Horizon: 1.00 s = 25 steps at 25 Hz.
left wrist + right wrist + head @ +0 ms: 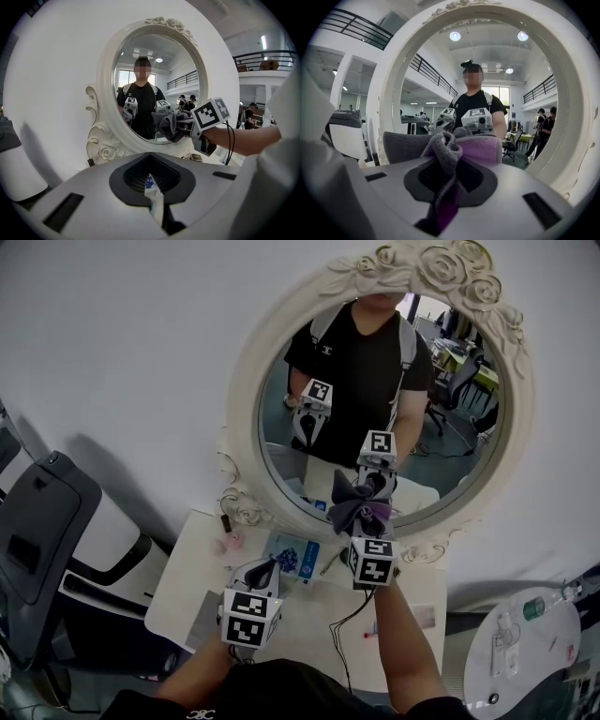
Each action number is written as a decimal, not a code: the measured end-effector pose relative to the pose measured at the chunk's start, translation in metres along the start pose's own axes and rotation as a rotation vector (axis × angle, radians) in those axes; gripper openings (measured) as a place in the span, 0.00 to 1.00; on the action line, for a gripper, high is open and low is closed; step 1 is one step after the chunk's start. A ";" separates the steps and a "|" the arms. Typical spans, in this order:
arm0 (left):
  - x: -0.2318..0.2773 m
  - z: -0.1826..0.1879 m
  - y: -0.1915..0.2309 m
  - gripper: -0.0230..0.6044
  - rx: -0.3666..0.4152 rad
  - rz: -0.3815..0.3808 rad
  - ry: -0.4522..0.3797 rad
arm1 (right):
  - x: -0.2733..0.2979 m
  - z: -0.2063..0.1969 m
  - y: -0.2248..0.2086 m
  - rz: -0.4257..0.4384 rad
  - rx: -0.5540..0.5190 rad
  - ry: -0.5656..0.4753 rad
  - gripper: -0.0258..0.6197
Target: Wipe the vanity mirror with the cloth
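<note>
The oval vanity mirror (246, 381) in its white rose-carved frame stands at the back of a white table (183, 592). A grey and purple cloth (359, 502) is bunched against the lower part of the glass, and my right gripper (366, 514) is shut on it. The right gripper view shows the cloth (450, 150) wedged between the jaws of the right gripper (447, 183), close to the mirror's frame (389, 93). My left gripper (264, 570) hangs lower left over the table, jaws together and holding nothing. From the left gripper view, the left gripper (152, 187) faces the mirror (105, 84) and the cloth (169, 125).
On the table lie a blue packet (292, 556), a small pink item (232, 542) and a black cable (349, 615). A dark and white chair (42, 540) stands at the left. A small round white table (525, 643) with bottles is at the lower right.
</note>
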<state>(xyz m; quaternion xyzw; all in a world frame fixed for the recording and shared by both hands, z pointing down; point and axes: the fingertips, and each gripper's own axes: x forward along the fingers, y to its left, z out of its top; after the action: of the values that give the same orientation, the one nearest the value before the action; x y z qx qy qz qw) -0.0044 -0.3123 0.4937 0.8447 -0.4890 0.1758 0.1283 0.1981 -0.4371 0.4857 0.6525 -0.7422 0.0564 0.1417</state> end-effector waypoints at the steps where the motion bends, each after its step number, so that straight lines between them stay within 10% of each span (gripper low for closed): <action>1: -0.002 0.000 0.000 0.03 -0.001 0.004 -0.002 | 0.006 -0.017 0.001 0.016 0.028 0.069 0.13; 5: -0.010 -0.004 0.002 0.04 -0.002 0.021 -0.004 | 0.022 -0.083 0.000 0.012 0.147 0.249 0.13; 15: -0.031 -0.008 0.026 0.03 -0.042 0.080 -0.036 | 0.019 -0.070 0.003 0.023 0.056 0.368 0.13; 19: -0.035 -0.006 0.030 0.03 -0.037 0.088 -0.049 | -0.004 0.016 0.027 0.081 0.027 0.123 0.13; 25: -0.040 -0.005 0.033 0.04 -0.031 0.095 -0.046 | -0.093 0.264 0.043 0.099 -0.102 -0.449 0.13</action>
<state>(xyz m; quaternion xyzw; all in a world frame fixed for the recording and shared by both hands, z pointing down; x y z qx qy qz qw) -0.0519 -0.2953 0.4833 0.8222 -0.5342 0.1545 0.1217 0.1302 -0.4131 0.2116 0.6034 -0.7882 -0.1207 0.0031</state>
